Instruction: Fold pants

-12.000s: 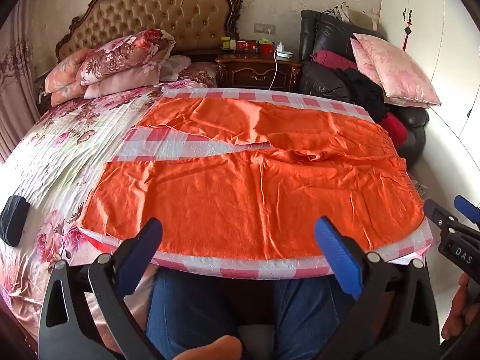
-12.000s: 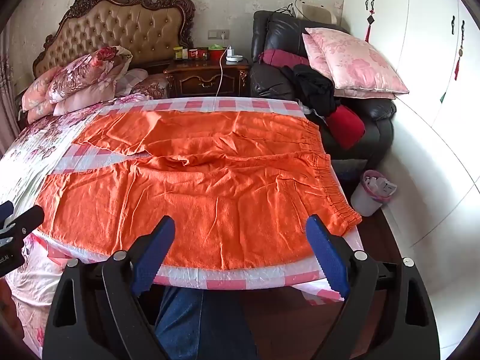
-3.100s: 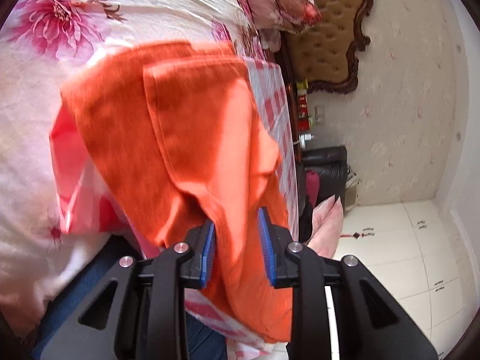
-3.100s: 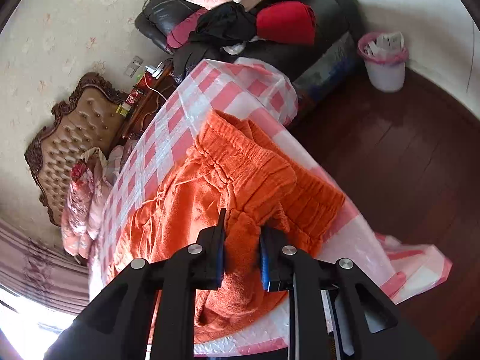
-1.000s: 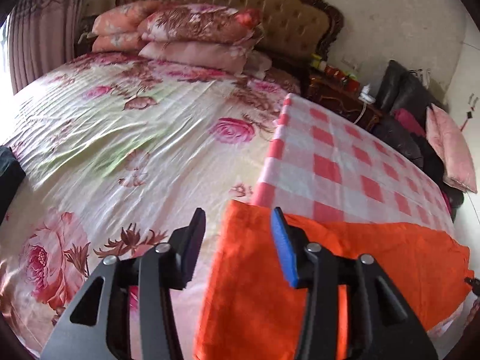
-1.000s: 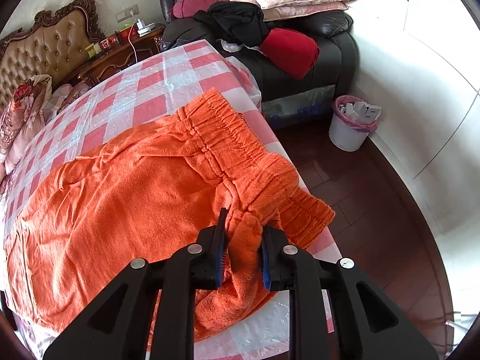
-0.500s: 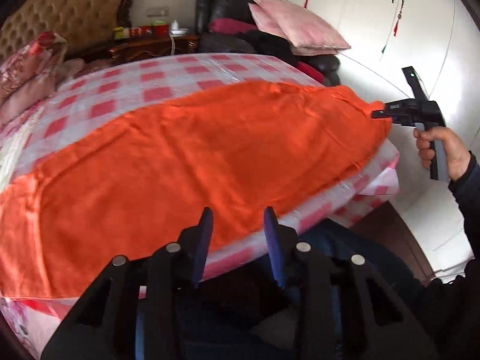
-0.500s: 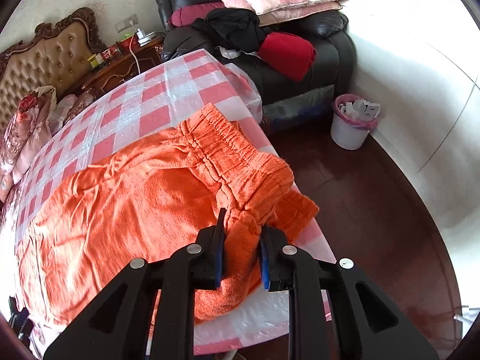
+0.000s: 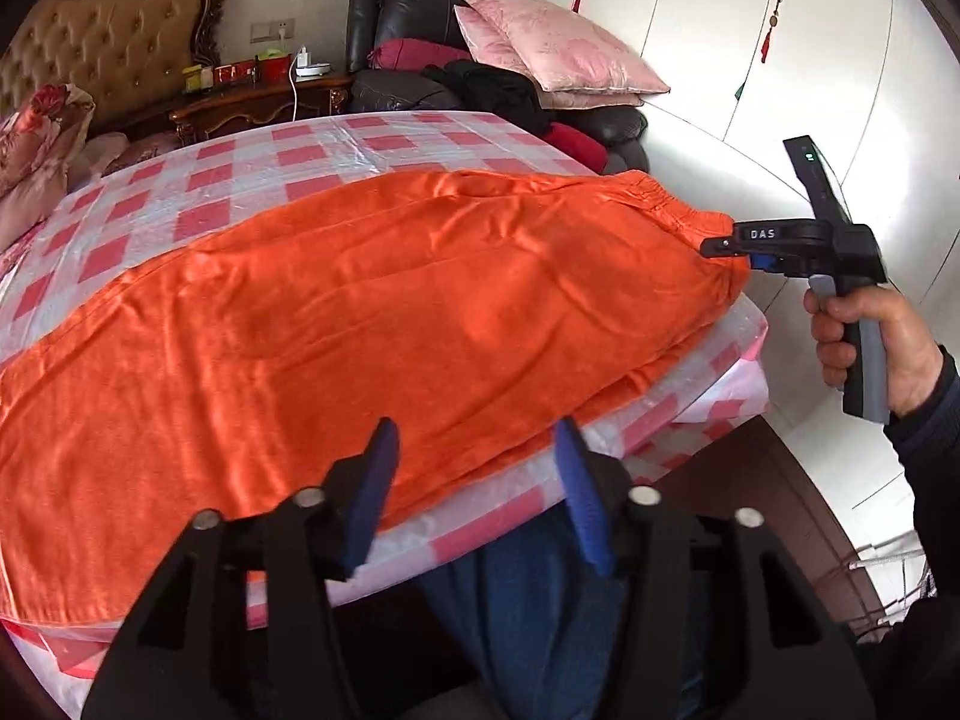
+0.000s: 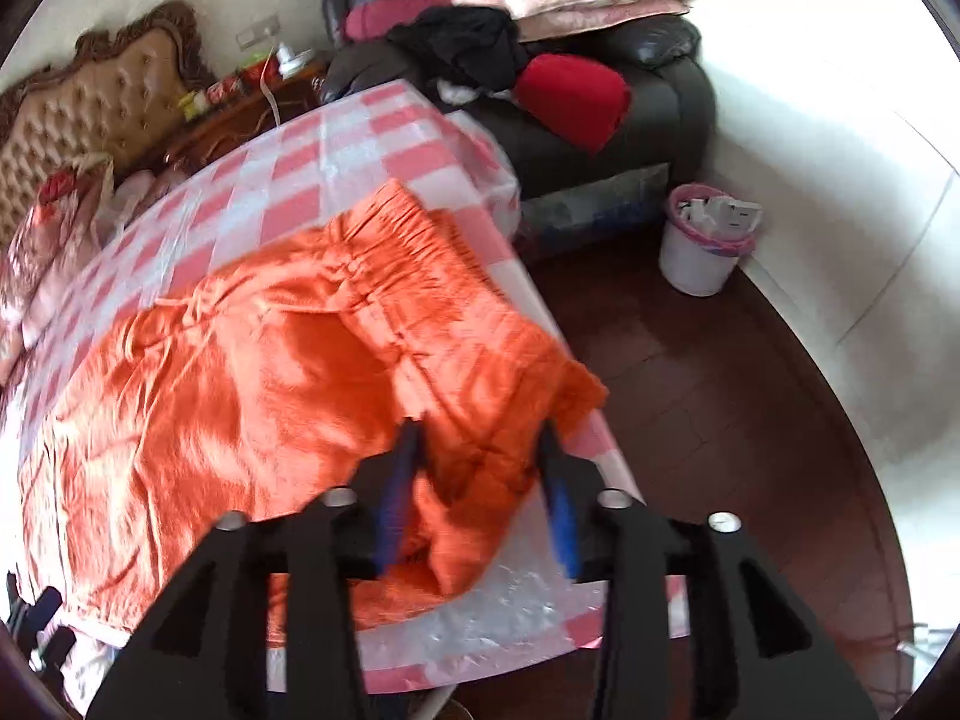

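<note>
Motion blur smeared your right-wrist view, so the elastic waistband ridges of the orange pants (image 10: 288,384) read only as soft streaks there, and the far leg hems ran out of frame at the left edge of the left-wrist view. Those pants lay folded lengthwise, one leg over the other, flat across the red-and-white checked plastic sheet (image 9: 312,150) that covered the bed; the sheet looked glossy and crinkled, while the fabric looked like napped, towel-like cloth with shallow creases. Your left tongs (image 9: 477,468) stood partly open with nothing between the blue ribbed pads, hovering over the near edge of the pants without touching it; their jaws had just been opening. Your right tongs (image 10: 480,456) had also just been opening, and a bunched corner of the waistband still sat between the pads, though the blur left you unable to see whether either pad pressed on it; the gap looked wider than the cloth. In the left-wrist view your right hand (image 9: 870,348) gripped the grey handle of that tool, whose black body bore the white letters "DAS", its tip at the waistband corner. Your blue-trousered legs showed below the bed edge, half hidden by the tool frame. Beyond, a tufted headboard (image 9: 114,48), a black leather armchair (image 10: 630,108) piled with clothes and pink pillows, and a white bin (image 10: 702,246) with a pink liner stood partly cut off.
</note>
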A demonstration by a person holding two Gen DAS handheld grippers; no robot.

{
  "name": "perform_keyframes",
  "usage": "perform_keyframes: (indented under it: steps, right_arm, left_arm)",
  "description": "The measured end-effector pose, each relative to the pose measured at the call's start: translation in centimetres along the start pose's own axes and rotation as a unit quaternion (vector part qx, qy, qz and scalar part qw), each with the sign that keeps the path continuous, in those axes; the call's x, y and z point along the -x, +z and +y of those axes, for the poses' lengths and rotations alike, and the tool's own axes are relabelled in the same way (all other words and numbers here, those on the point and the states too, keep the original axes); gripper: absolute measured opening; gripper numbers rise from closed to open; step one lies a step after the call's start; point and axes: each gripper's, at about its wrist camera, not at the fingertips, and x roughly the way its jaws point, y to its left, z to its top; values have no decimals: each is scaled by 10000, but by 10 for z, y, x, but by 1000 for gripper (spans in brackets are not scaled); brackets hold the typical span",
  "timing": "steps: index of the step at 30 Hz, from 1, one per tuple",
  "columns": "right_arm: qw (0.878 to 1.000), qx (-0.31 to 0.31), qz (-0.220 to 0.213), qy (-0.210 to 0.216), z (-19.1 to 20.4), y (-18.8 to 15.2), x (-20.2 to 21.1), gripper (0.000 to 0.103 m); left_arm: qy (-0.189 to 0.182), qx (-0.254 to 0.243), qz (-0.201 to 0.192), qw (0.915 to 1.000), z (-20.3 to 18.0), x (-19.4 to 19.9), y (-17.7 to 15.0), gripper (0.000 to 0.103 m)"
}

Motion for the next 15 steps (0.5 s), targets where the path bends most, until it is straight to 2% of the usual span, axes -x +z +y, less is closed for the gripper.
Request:
perform_keyframes:
  steps: [2,4,5,7,8,10,12,14,15]
  right_arm:
    - [9993,48,-204,-318,-3,1,13,59]
    - [9926,49,-576,-1064,-1,2,34,62]
    - [9887,111,-810,-1253,7,3,47,64]
    - [9882,459,-1023,-1048,31,7,57,64]
    - [9878,689,-1081,-883,48,10,58,65]
    - [9867,1112,-1162,-221,89,17,50,65]
    - [9792,1554,-1294,163,128,25,28,65]
    - [9741,1874,-1264,100,157,34,-3,65]
    - [9765,1851,-1102,0,166,41,-24,65]
  left_arm:
    - [126,-165,-42,9998,-7,-4,2,63]
    - [513,-242,-50,9984,-7,-8,9,63]
    - [768,-150,-80,9969,-1,-10,16,63]
    - [1024,170,68,9946,14,-16,29,62]
    - [1114,470,146,9926,26,-22,39,58]
    - [1249,731,130,9894,43,-32,52,52]
    - [1607,772,155,9839,59,-48,64,43]
    - [1750,929,231,9799,82,-60,71,42]
    - [1795,1031,301,9779,97,-67,74,42]
